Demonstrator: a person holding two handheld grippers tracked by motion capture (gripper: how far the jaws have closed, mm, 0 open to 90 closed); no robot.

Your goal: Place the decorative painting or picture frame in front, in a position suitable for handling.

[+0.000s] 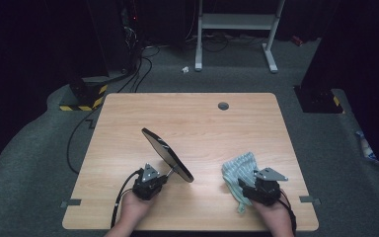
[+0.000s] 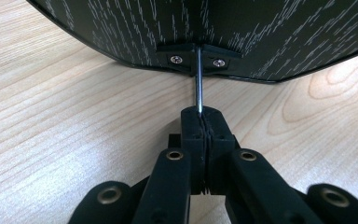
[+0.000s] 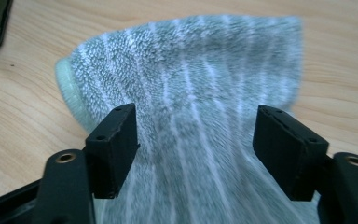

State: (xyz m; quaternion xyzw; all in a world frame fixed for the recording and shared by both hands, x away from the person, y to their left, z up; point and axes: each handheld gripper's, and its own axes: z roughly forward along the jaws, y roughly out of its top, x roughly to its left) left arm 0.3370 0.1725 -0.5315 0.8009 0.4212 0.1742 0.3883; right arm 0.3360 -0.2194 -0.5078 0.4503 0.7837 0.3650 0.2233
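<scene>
My left gripper is clamped on a thin metal rod that runs up into the bracket of a dark oval mirror. In the high view the mirror stands tilted above the worktop, left of centre, its rod end nearest my left hand. My right gripper is spread wide, one jaw on each side of a grey striped cloth. The cloth lies on the worktop at the near right, well apart from the mirror.
</scene>
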